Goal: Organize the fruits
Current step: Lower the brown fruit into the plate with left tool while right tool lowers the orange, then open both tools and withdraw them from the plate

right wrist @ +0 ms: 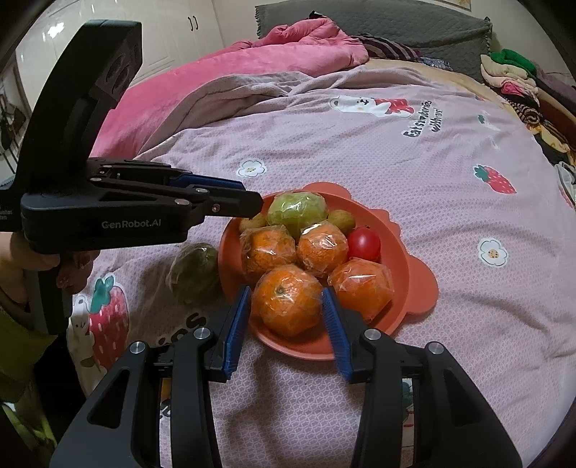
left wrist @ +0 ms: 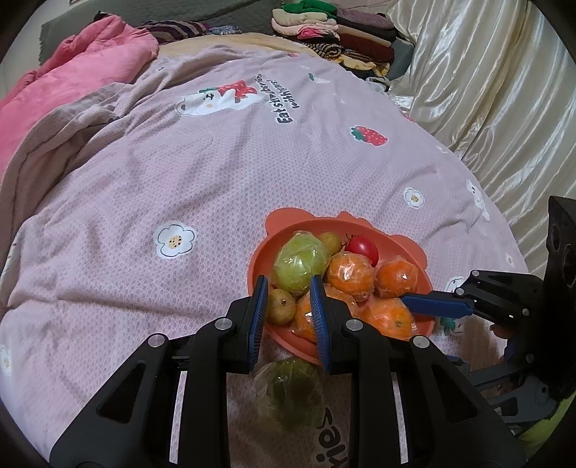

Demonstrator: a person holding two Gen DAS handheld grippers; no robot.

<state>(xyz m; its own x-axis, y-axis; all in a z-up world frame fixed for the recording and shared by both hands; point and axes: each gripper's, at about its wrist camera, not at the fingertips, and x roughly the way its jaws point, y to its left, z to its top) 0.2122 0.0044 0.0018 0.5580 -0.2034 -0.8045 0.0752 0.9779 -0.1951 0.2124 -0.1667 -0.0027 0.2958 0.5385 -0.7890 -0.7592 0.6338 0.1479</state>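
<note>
An orange bear-shaped plate [left wrist: 414, 252] [right wrist: 414, 273] on the bed holds several wrapped oranges [right wrist: 322, 248], a wrapped green fruit [left wrist: 300, 264] [right wrist: 297, 210], small yellow-green fruits [left wrist: 280, 306] and a red tomato [left wrist: 363, 248] [right wrist: 363, 243]. A second wrapped green fruit [left wrist: 288, 392] [right wrist: 196, 273] lies on the cover beside the plate. My left gripper [left wrist: 288, 295] [right wrist: 252, 201] is open and empty above the plate's near rim. My right gripper [right wrist: 286, 302] [left wrist: 406, 300] is open, its fingers on either side of the nearest wrapped orange [right wrist: 288, 302].
The pink strawberry-print cover [left wrist: 180, 172] spreads over the bed. A crumpled pink quilt [left wrist: 72, 90] lies at the far left. Folded clothes [left wrist: 331, 32] are stacked at the far end. A cream satin drape [left wrist: 486, 90] runs along the right.
</note>
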